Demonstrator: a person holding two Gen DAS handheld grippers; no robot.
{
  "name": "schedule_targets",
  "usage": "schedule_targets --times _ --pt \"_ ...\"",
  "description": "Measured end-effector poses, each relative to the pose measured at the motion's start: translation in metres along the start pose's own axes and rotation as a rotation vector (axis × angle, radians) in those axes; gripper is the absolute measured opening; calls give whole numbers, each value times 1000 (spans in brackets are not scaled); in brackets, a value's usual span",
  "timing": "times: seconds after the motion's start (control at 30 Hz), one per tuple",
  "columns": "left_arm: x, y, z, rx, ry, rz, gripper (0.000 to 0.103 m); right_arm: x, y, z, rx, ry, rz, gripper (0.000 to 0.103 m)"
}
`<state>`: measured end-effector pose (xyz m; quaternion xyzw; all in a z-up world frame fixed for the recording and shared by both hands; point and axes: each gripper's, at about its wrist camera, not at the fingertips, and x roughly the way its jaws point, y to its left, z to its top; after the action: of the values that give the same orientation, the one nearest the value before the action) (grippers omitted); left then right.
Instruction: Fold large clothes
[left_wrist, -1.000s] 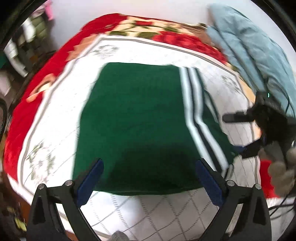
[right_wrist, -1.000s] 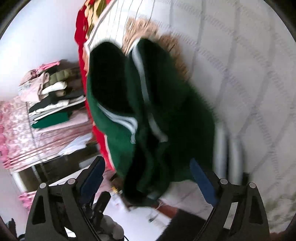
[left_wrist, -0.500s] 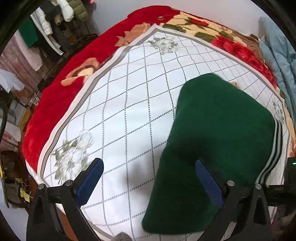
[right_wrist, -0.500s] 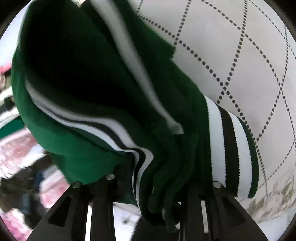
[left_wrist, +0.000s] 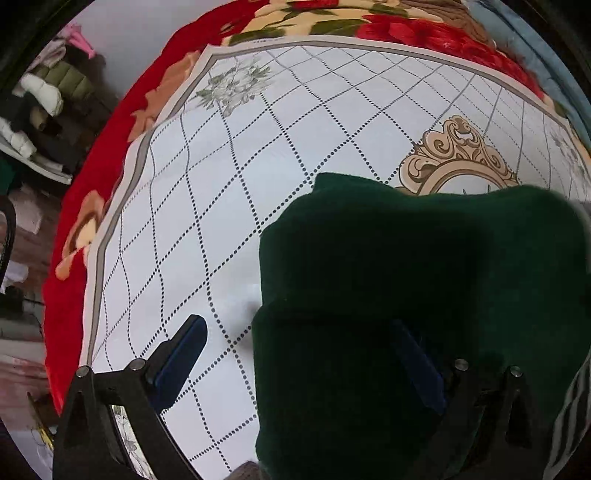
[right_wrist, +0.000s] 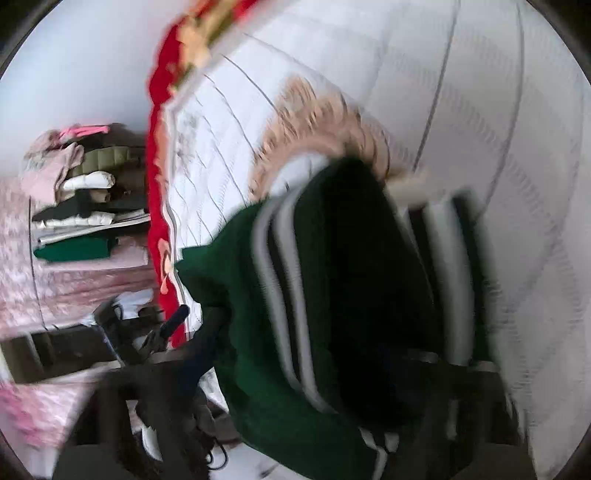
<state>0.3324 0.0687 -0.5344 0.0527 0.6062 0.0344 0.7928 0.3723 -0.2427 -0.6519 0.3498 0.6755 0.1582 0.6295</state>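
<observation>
**A:** What's on your left feed?

**B:** My left gripper points steeply down at the bed. Its jaws stand spread wide, pressing nothing. One blue pad sits over bare quilt, the other over the green sweater, and the sweater's left edge runs up between them.

**A:** Where does the sweater lie?

**B:** On the white, dotted-diamond quilt, on the right side of my view, bunched into a thick dark mound. It covers the lower part of a gold scroll emblem printed on the quilt. A red flowered blanket borders the quilt.

**A:** And the right feed?

**B:** Badly blurred. My right gripper has its jaws closing, nearly together, with the sweater between them, near its white and dark striped band. I read that as a clench on the cloth, though the pads themselves are smeared.

**A:** Any shelves or bins holding things?

**B:** An open rack beside the bed holds stacked, folded clothes: pink on top, olive and white puffy pieces, a green one lower down.
</observation>
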Motion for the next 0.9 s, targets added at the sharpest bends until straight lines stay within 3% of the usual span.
schedule_targets --times 0.1,0.17,0.23,0.3,0.37,0.47,0.5,0.57,0.6,0.63,0.7,0.8,0.87,0.9 --pt "-11 20 -2 -84 21 -55 102 -7 -2 -13 41 -49 10 6" --pt "-26 33 -5 -139 -7 -53 102 -33 14 -22 19 -138 -54 5" --pt "-34 42 -6 -172 -22 -49 102 -39 7 -22 38 -207 -183 2" --pt "-33 47 -5 -197 -14 -45 102 -30 -17 -10 108 -166 -274 3" --pt "-28 46 -3 -198 2 -37 102 -10 -30 5 98 -109 -340 3" --pt "-32 37 2 -171 -19 -43 102 -12 -9 13 59 -54 -403 5" --pt "-35 32 5 -154 -30 -43 102 -20 0 10 49 -59 -409 12" --pt "-46 21 7 -114 -63 -56 102 -43 22 1 16 -116 -468 40" --pt "-50 15 8 -95 -79 -54 102 -56 34 -8 -12 -164 -511 63" --pt "-51 7 9 -69 -91 -51 102 -68 46 -18 -38 -219 -523 70" --pt "-48 -6 9 -25 -88 -42 102 -90 47 -34 -77 -259 -476 70" --pt "-32 -27 9 32 -67 -29 102 -79 63 -54 -117 -196 -362 69" --pt "-19 -36 7 75 -57 8 102 -38 65 -55 -142 -113 -369 46" --pt "-13 -38 8 89 -55 20 103 -18 58 -53 -144 -71 -426 18"
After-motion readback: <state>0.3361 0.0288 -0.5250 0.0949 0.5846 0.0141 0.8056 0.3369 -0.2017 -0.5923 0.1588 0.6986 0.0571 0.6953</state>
